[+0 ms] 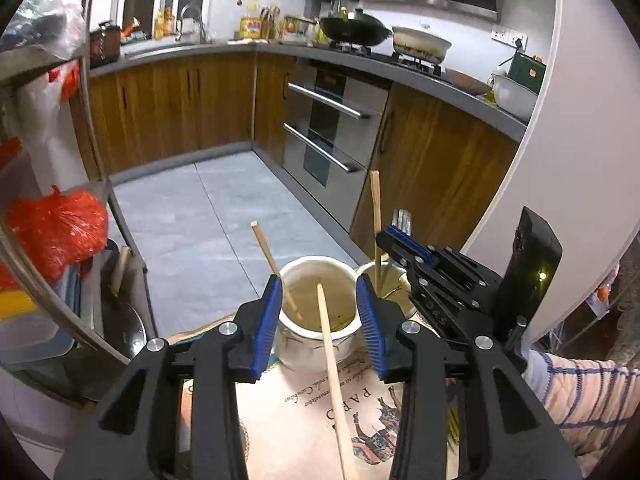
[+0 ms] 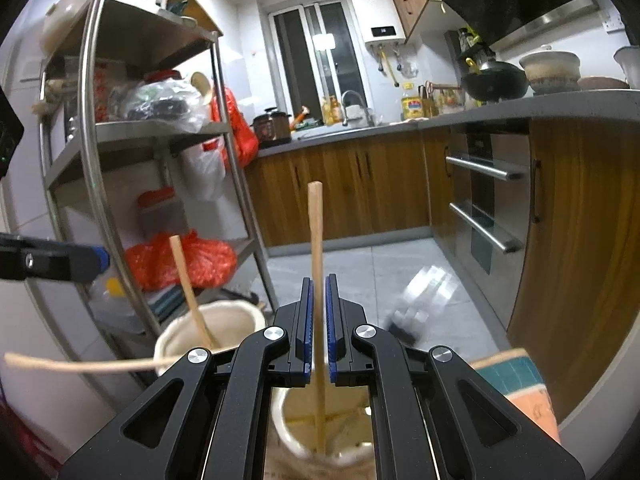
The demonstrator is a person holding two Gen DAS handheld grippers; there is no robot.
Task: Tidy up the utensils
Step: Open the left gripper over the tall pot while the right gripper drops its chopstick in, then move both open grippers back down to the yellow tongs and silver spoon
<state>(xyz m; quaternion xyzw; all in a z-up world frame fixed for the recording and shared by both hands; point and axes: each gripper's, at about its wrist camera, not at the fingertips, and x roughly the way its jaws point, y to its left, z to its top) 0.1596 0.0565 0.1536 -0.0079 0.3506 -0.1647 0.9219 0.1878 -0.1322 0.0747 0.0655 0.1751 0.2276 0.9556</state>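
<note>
- Now the right hand-held gripper (image 2: 319, 320) pinches a chopstick (image 2: 316, 232) upright over the right cup (image 2: 288, 432); a tilt could tip it.
- The left hand-held gripper (image 1: 319, 312), jaws wide, straddles the left cup (image 1: 316, 344) holding two sticks (image 1: 334, 380); closing could knock them.

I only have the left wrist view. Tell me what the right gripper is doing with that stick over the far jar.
Observer: The right gripper is shut on the wooden stick, with a blue pad pressed against each side.
Operator: Report how the stick sits in the grip.
Observer: It runs straight up between the pads, roughly centred, and a long part stands above the fingertips.
Operator: Now say where its lower end is.
Observer: Down inside the white jar directly under the gripper. The tip looks close to the jar's floor, but I cannot tell whether it touches.
</note>
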